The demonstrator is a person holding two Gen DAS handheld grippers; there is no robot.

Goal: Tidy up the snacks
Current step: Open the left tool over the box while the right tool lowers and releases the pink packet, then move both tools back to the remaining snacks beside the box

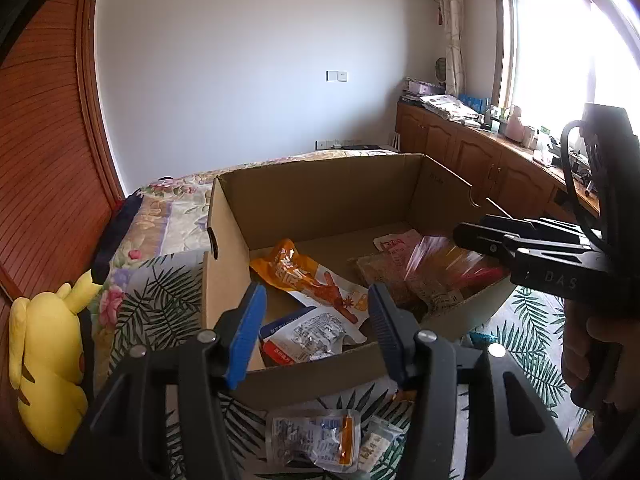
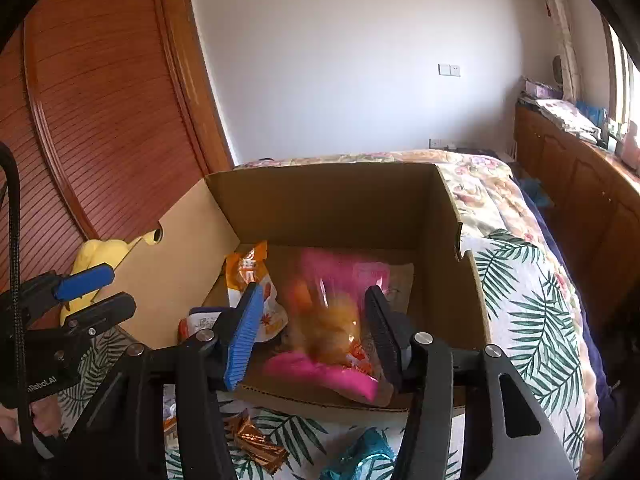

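An open cardboard box point(image 1: 320, 184) stands on the bed and holds an orange snack bag point(image 1: 304, 276), a white and red packet point(image 1: 304, 336) and brown packets. My left gripper point(image 1: 316, 332) is open and empty over the box's near wall. My right gripper point(image 2: 312, 332) is open over the box's near right corner. A blurred pink and orange clear bag point(image 2: 332, 320) lies between its fingers, in the box; it also shows in the left wrist view point(image 1: 444, 260). Loose packets point(image 1: 316, 440) lie on the bedspread in front of the box.
A yellow plush toy point(image 1: 44, 360) lies left of the box by the wooden headboard point(image 1: 44, 160). Gold wrappers point(image 2: 256, 444) and a teal wrapper point(image 2: 360, 460) lie on the leaf-print spread point(image 2: 528, 312). Wooden cabinets point(image 1: 480, 160) run along the window at right.
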